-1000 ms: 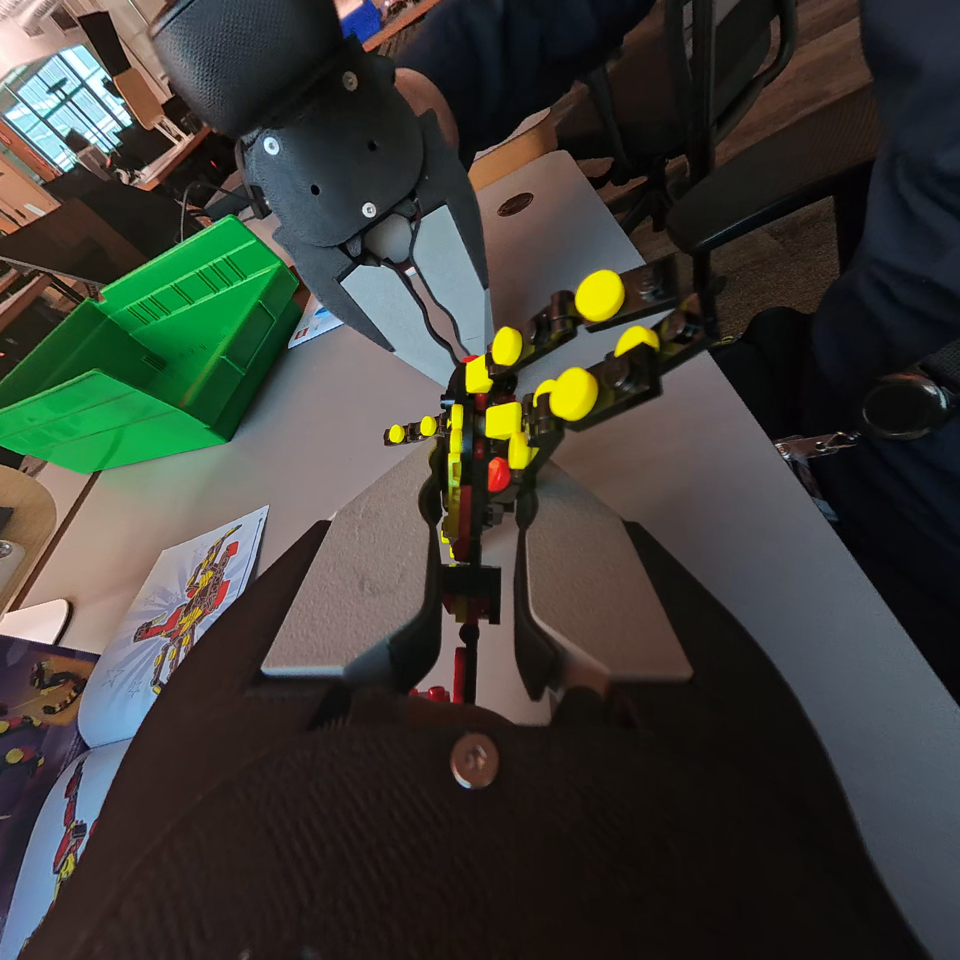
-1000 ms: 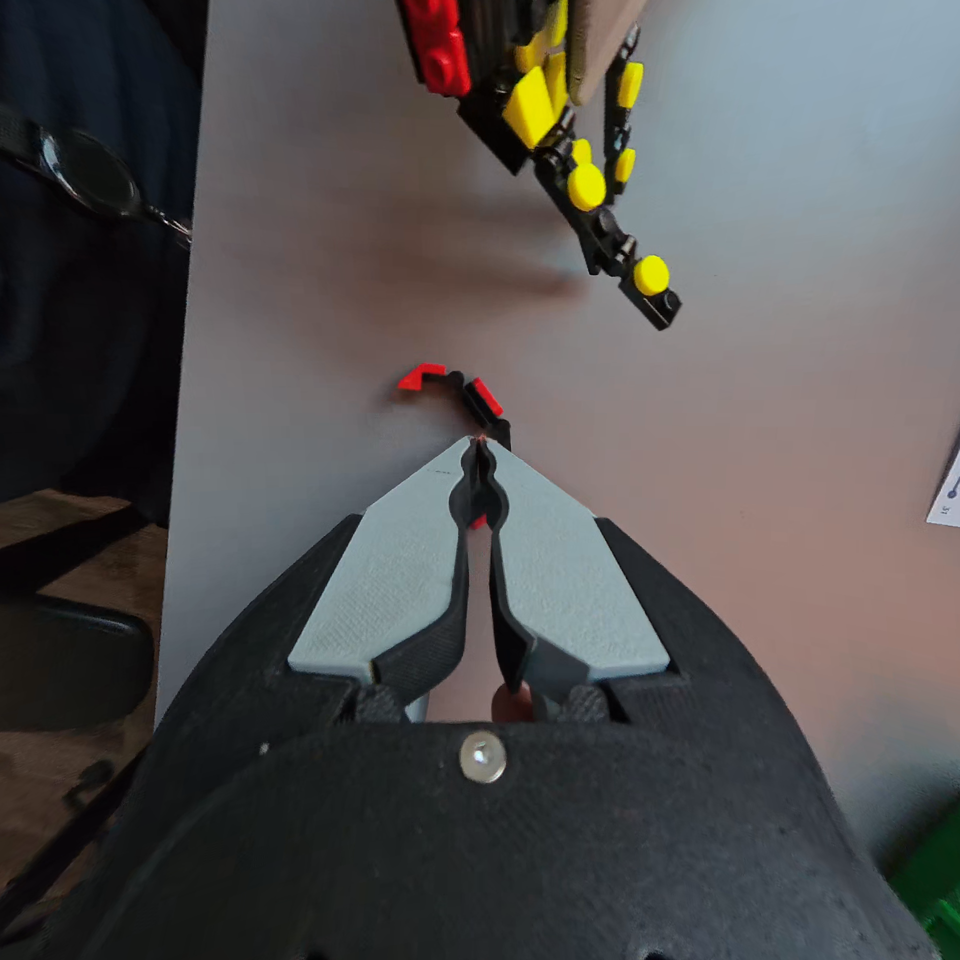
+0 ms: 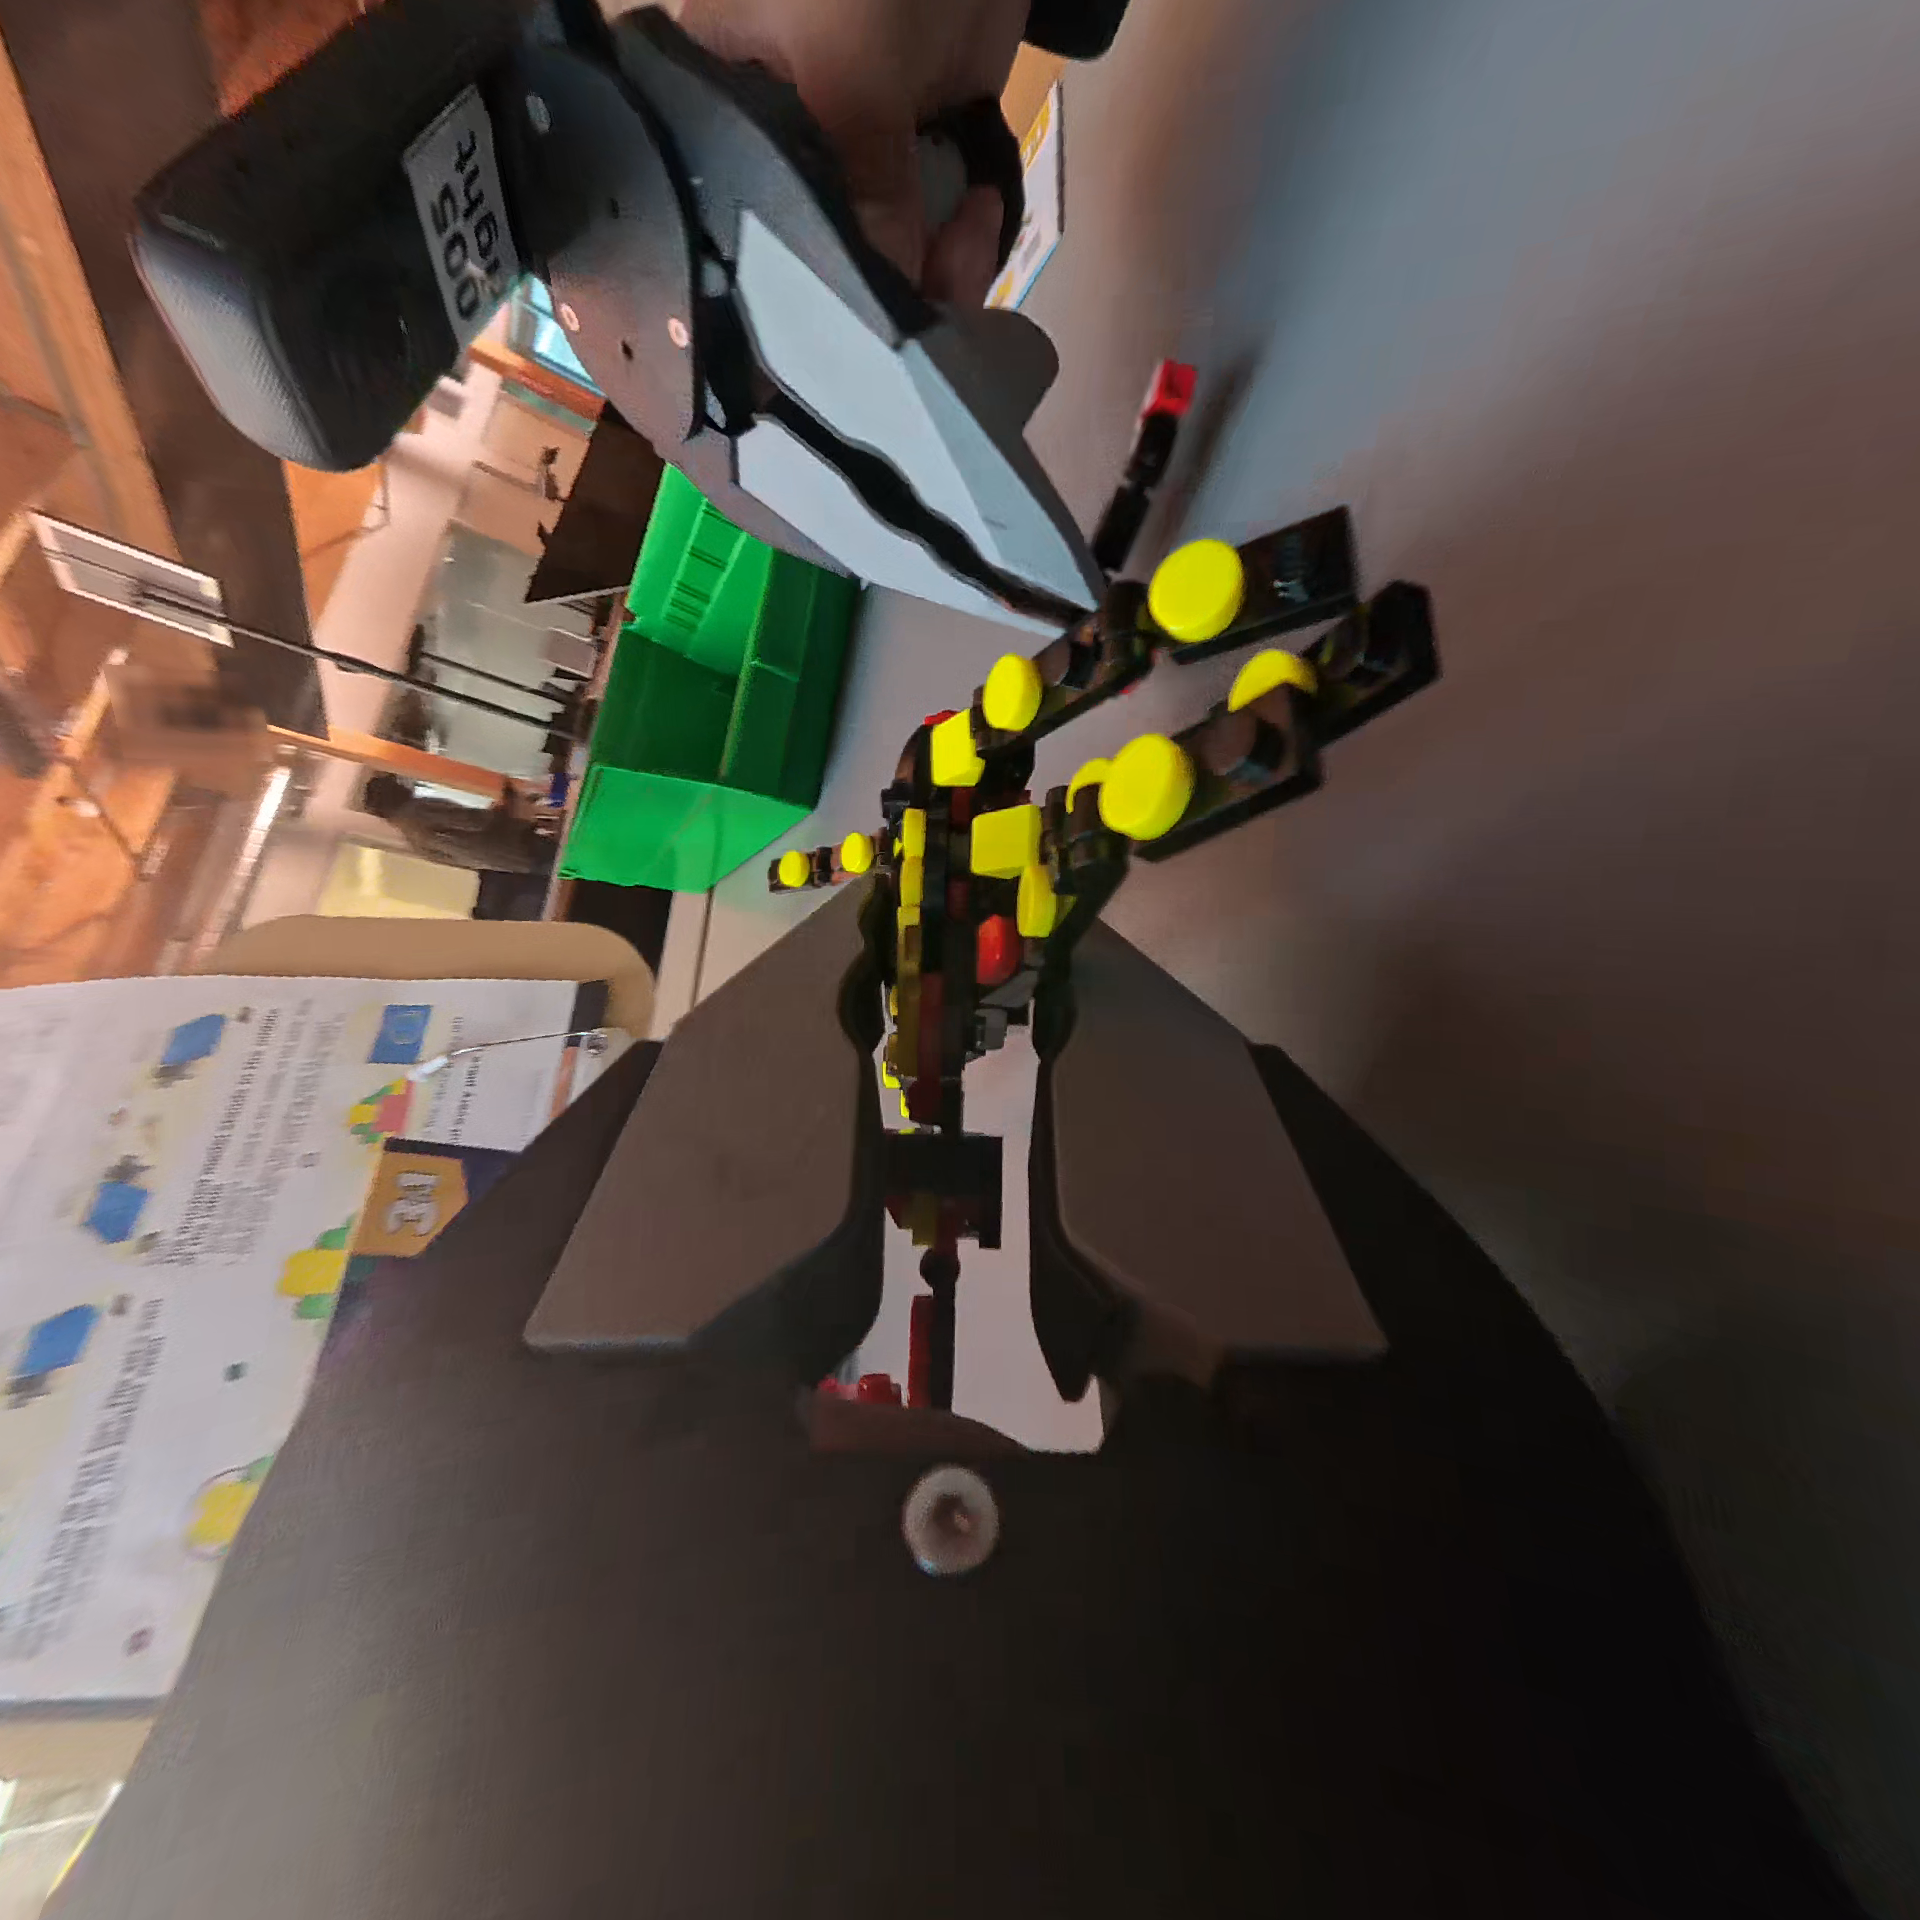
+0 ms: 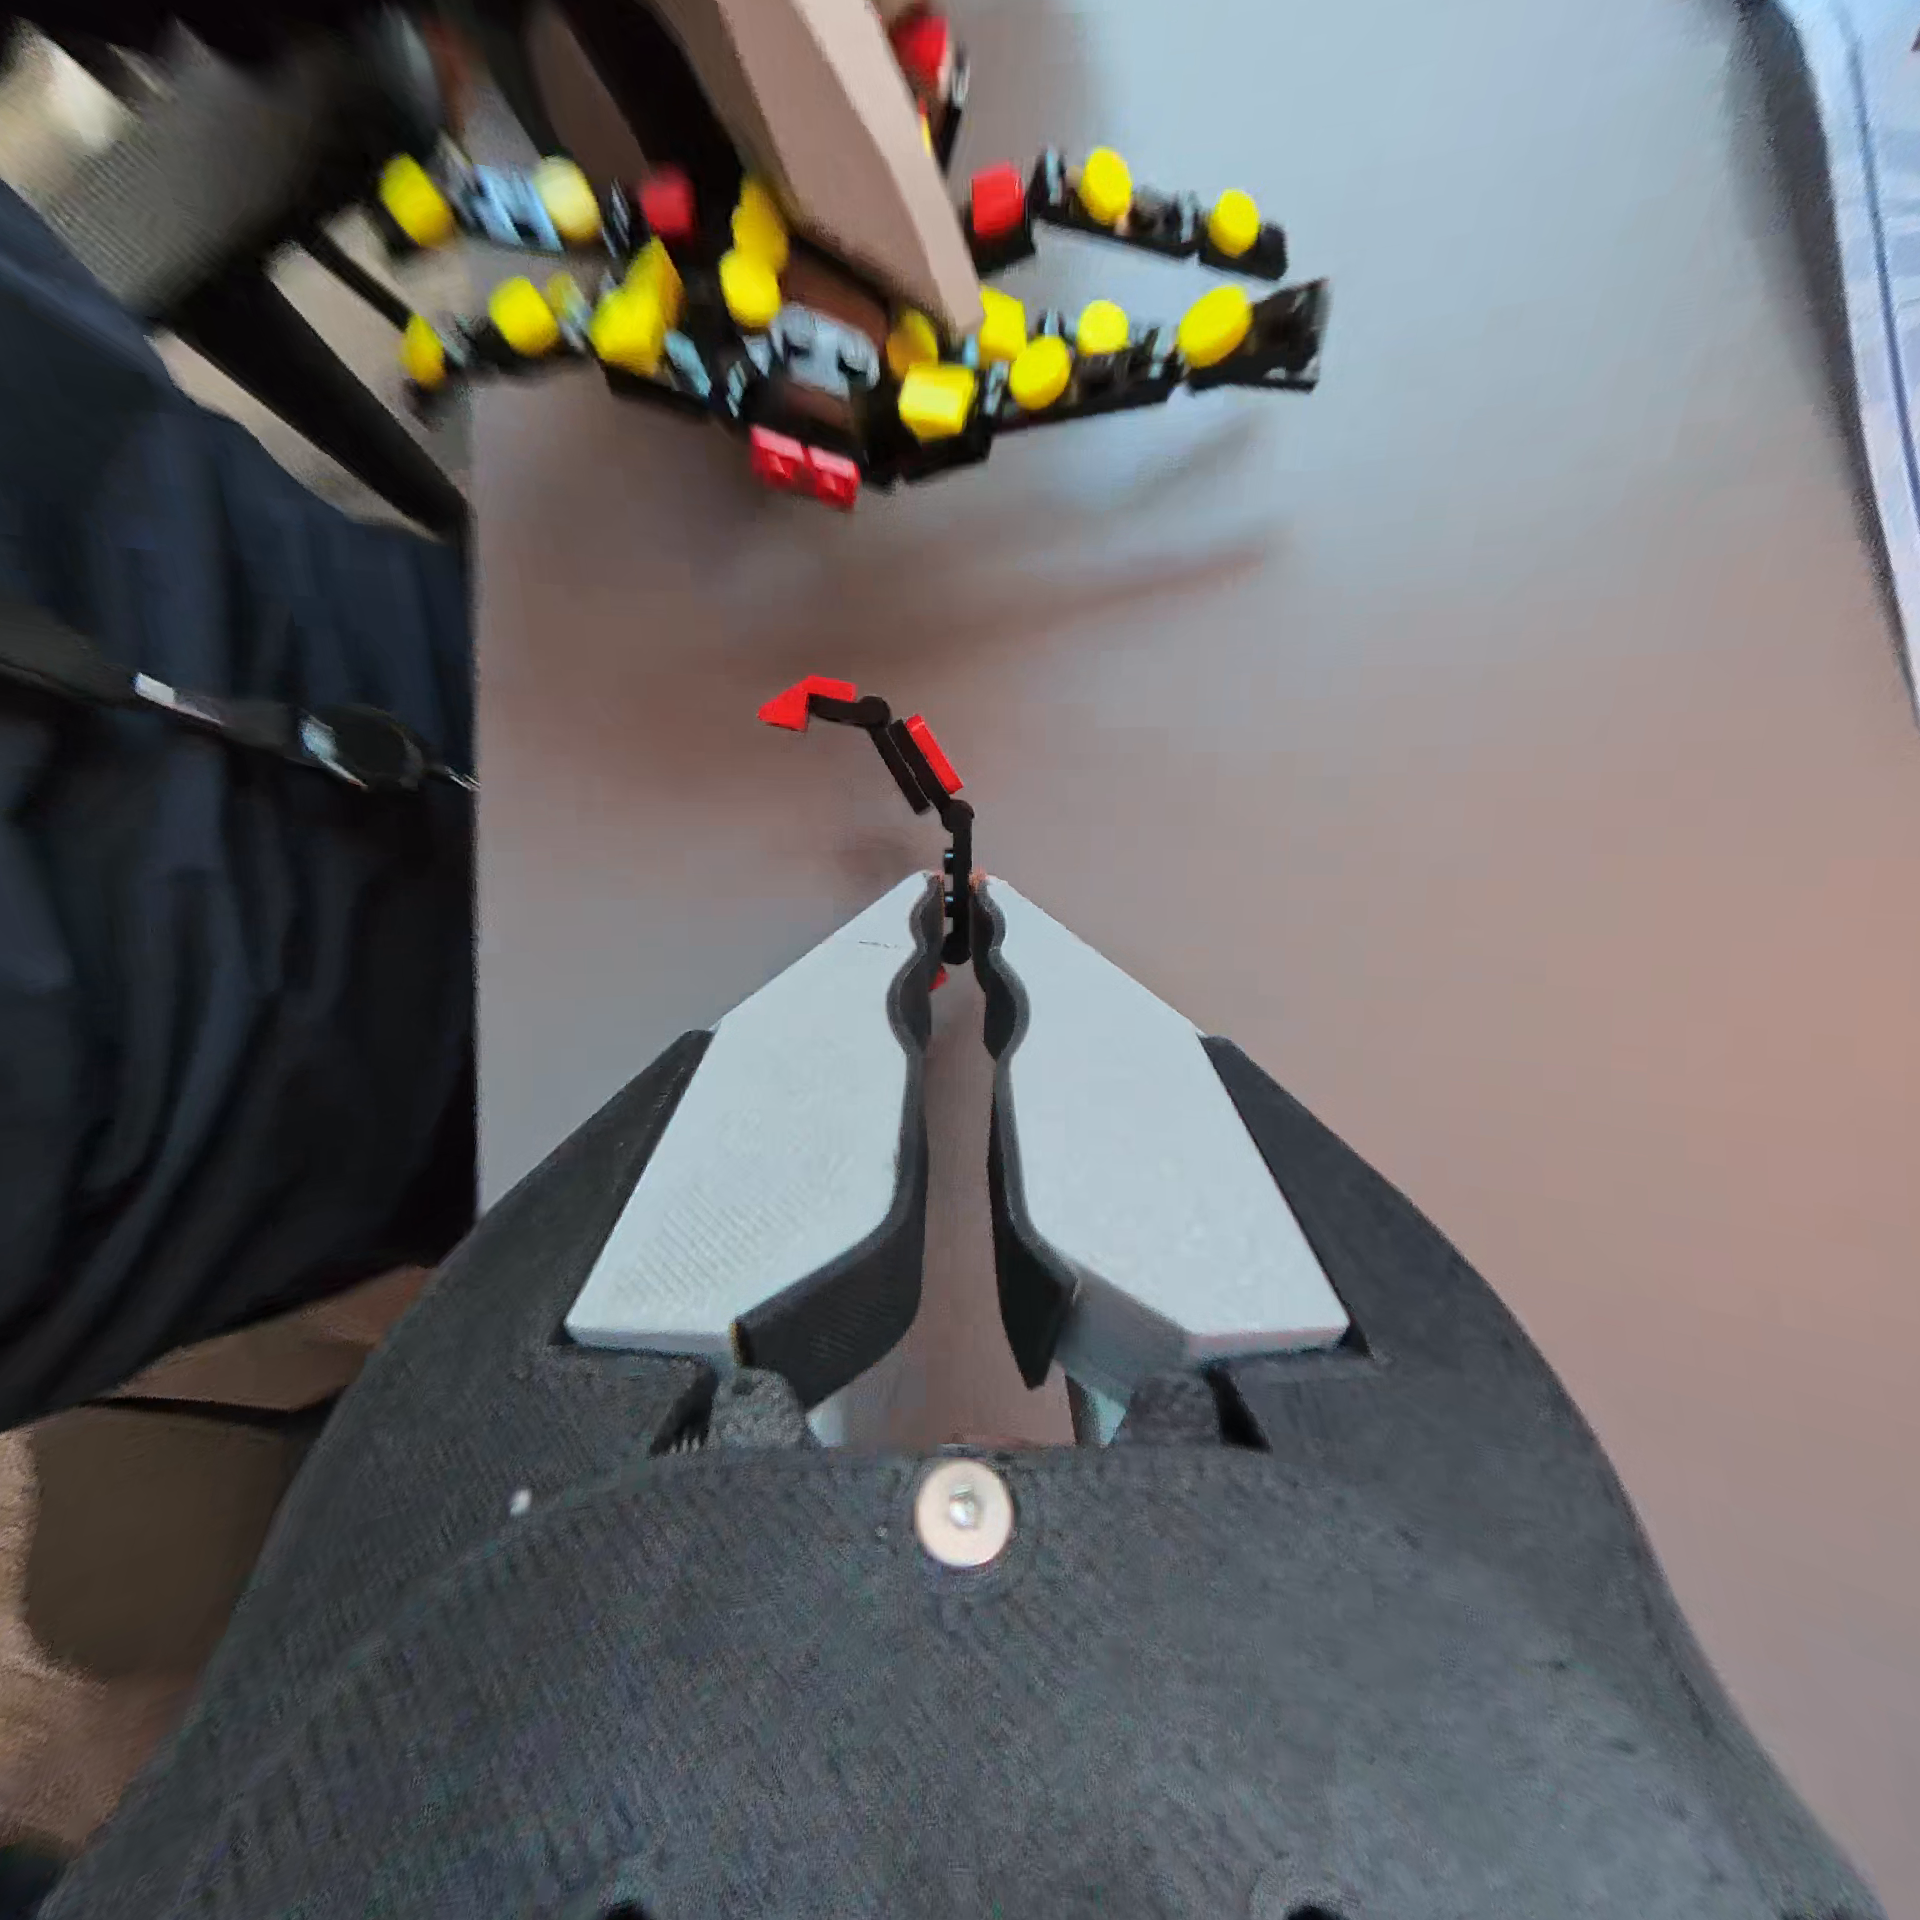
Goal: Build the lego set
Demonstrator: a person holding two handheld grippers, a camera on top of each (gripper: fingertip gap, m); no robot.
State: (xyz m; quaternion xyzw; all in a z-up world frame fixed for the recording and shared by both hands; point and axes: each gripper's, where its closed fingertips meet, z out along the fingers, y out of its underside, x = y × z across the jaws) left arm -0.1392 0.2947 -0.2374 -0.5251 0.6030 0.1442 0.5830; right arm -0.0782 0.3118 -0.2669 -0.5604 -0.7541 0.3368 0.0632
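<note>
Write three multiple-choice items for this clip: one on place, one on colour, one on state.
1. Where is the green bin?
A. On the table, beyond the winged model
B. Between the left tongs
C. On the floor

2. What colour are the round studs on the winged model?
A. Blue
B. Yellow
C. White

3. What are the right tongs doing?
A. Standing wide open
B. Shut on the small jointed piece
C. Gripping the booklet

Answers: 1 A, the bin sits on the table behind the model. 2 B, the studs are bright yellow. 3 B, the piece's black end is pinched at the tips.
</note>
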